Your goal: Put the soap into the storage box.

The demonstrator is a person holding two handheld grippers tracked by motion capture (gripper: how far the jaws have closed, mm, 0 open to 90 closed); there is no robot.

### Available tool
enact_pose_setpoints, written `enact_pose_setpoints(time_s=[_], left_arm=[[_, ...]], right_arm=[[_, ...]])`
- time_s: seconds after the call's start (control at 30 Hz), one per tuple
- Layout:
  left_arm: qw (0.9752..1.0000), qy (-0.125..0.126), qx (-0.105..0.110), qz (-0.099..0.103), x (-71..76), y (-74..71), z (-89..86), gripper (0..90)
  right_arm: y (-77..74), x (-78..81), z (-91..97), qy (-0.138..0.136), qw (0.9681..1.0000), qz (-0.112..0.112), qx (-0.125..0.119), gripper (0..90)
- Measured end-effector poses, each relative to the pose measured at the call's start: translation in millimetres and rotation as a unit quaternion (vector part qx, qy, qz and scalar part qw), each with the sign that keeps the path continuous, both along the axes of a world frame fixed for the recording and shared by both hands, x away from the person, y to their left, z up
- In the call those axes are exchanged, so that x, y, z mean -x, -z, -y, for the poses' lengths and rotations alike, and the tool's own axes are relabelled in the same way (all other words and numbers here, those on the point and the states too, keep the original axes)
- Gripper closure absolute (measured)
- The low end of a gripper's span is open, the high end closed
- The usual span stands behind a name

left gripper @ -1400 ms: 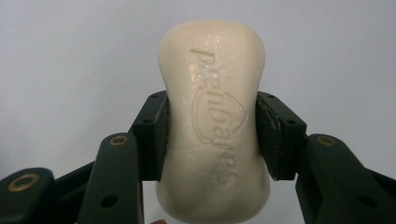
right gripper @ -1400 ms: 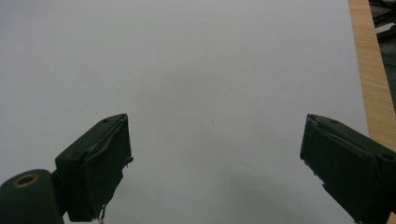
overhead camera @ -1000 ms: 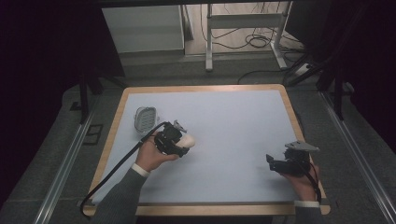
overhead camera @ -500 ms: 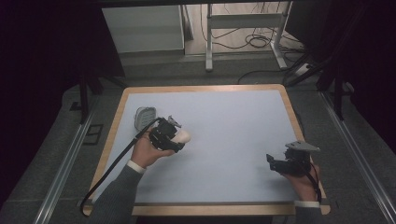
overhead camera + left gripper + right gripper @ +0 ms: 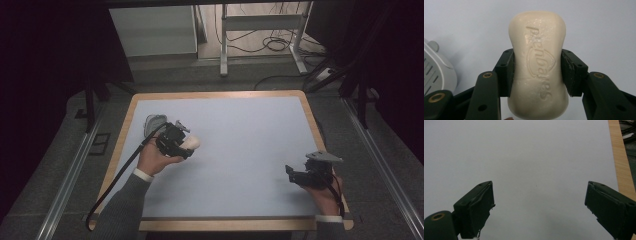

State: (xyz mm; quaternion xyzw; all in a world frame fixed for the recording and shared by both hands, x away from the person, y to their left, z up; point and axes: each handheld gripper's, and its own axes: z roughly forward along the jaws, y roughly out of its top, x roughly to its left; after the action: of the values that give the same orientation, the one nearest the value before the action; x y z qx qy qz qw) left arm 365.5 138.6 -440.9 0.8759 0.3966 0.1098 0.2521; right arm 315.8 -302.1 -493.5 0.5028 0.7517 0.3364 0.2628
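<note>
A cream bar of soap [image 5: 537, 65] with embossed lettering sits between the pads of my left gripper [image 5: 537, 72], which is shut on its narrow waist. In the high view the soap [image 5: 191, 142] is held just above the table's left half, beside a pale grey slotted soap dish [image 5: 154, 123] that lies at the gripper's far left. The dish's edge [image 5: 435, 67] appears at the left of the left gripper view. My right gripper [image 5: 290, 175] rests near the table's front right corner, and its jaws [image 5: 539, 207] stand wide open over bare surface with nothing between them.
The table has a light blue-grey top [image 5: 240, 140] with a wooden rim [image 5: 315, 120]. A black cable [image 5: 120, 175] trails from the left gripper off the front left edge. Beyond the table stand a metal frame [image 5: 260, 30] and loose floor cables.
My left hand has carried the soap a little farther back and left, closer to the soap dish. The right gripper has stayed where it was.
</note>
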Motion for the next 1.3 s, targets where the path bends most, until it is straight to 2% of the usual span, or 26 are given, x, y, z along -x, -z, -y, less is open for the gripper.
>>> enact_pose_setpoints(time_s=[0.6, 0.87, 1.3], left_arm=[[0.9998, -0.019, 0.001, 0.001, -16.7, -6.6, -15.0, 49.4], [0.9994, -0.035, 0.003, 0.004, -23.8, -9.5, -24.7, 49.4], [0.9982, -0.06, 0.0, -0.001, -38.1, -7.5, -36.6, 49.5]], right_arm=[[0.9, -0.4, 0.5, 0.001, 1.0, -0.001, 0.001, 8.5], [1.2, -0.6, 0.5, 0.003, 1.0, -0.001, 0.001, 8.5], [1.7, -0.6, 0.7, 0.004, 1.0, -0.002, 0.002, 8.5]])
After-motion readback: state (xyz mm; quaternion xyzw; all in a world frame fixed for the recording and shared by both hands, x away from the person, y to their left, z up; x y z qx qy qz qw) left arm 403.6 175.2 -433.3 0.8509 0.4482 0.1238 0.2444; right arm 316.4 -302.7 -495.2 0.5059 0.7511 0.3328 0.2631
